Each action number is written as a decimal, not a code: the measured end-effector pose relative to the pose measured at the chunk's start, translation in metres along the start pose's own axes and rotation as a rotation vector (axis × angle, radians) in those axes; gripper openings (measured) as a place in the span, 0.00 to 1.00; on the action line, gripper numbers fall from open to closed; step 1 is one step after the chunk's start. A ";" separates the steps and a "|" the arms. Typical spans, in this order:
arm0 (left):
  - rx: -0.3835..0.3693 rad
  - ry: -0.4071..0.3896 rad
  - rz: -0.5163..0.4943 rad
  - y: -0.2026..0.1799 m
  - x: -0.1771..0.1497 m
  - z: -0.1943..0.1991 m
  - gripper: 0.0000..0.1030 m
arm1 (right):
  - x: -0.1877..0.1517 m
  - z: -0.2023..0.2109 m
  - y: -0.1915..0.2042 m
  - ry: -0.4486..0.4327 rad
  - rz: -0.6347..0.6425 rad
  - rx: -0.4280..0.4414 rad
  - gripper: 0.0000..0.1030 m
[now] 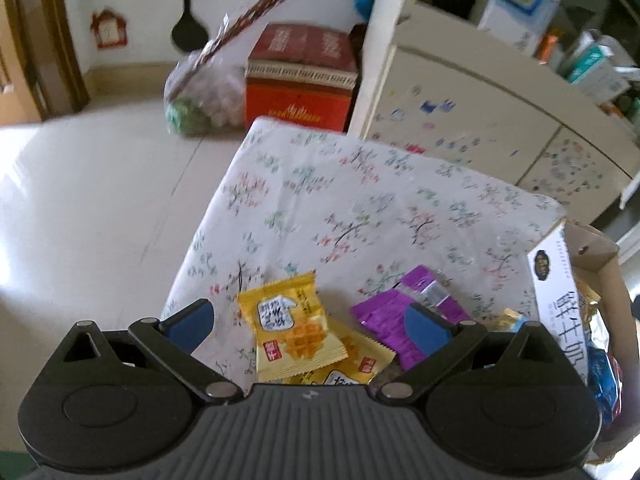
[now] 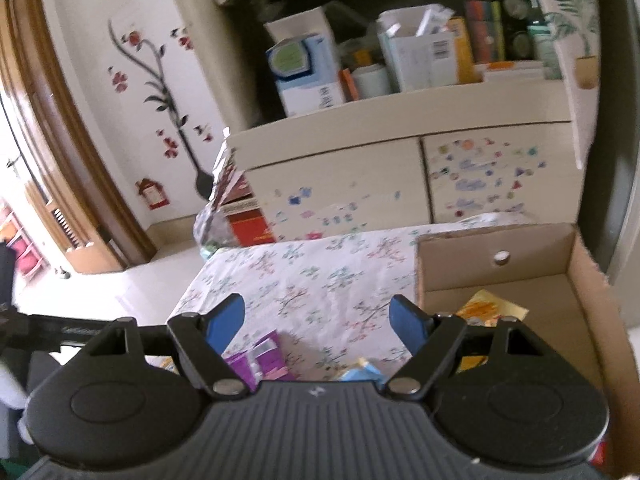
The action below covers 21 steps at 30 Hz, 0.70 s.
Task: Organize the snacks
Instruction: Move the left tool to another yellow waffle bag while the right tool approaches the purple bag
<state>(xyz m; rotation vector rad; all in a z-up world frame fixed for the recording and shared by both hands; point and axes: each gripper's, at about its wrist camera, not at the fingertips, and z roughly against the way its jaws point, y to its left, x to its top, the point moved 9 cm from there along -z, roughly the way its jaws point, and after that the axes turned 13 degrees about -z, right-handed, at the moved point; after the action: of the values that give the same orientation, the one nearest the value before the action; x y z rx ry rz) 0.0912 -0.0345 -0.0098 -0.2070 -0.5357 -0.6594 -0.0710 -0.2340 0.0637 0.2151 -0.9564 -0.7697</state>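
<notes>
My left gripper (image 1: 308,316) is open above the flowered tablecloth (image 1: 360,200), its blue pads wide apart. A yellow waffle snack packet (image 1: 290,328) lies between them, untouched, with a second yellow packet (image 1: 352,372) under it. A purple packet (image 1: 404,312) lies beside the right pad. The cardboard box (image 1: 592,252) at the right holds blue and gold wrapped snacks. My right gripper (image 2: 318,320) is open over the tablecloth (image 2: 320,280), nothing between its pads. Below it lie a purple packet (image 2: 266,356) and a light blue packet (image 2: 360,370). The box (image 2: 520,248) holds a yellow packet (image 2: 490,308).
A white cabinet (image 2: 360,176) with stickers and a cluttered shelf stands behind the table. An orange-red carton (image 1: 302,80) and a plastic bag (image 1: 200,100) sit on the pale floor (image 1: 80,220) left of it. The left gripper's black arm (image 2: 72,334) reaches in at the right view's left edge.
</notes>
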 end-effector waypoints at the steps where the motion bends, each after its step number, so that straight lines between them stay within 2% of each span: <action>1: -0.004 0.018 0.024 0.003 -0.003 -0.006 1.00 | -0.004 -0.002 0.003 0.011 0.009 0.010 0.78; 3: -0.017 0.049 0.063 0.006 -0.006 -0.017 1.00 | -0.011 -0.007 0.010 0.035 0.032 0.027 0.78; 11: -0.031 0.097 0.101 0.008 -0.009 -0.045 1.00 | -0.043 -0.038 0.043 0.126 0.197 0.099 0.83; 16: -0.006 0.133 0.128 0.016 -0.013 -0.061 1.00 | -0.066 -0.068 0.050 0.186 0.315 0.088 0.85; 21: -0.008 0.149 0.159 0.019 -0.015 -0.068 1.00 | -0.080 -0.095 0.045 0.244 0.313 0.068 0.86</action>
<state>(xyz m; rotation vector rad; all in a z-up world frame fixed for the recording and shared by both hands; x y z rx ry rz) 0.1214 -0.0358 -0.0758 -0.2036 -0.3697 -0.5175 -0.0001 -0.1629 -0.0221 0.2073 -0.7612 -0.4124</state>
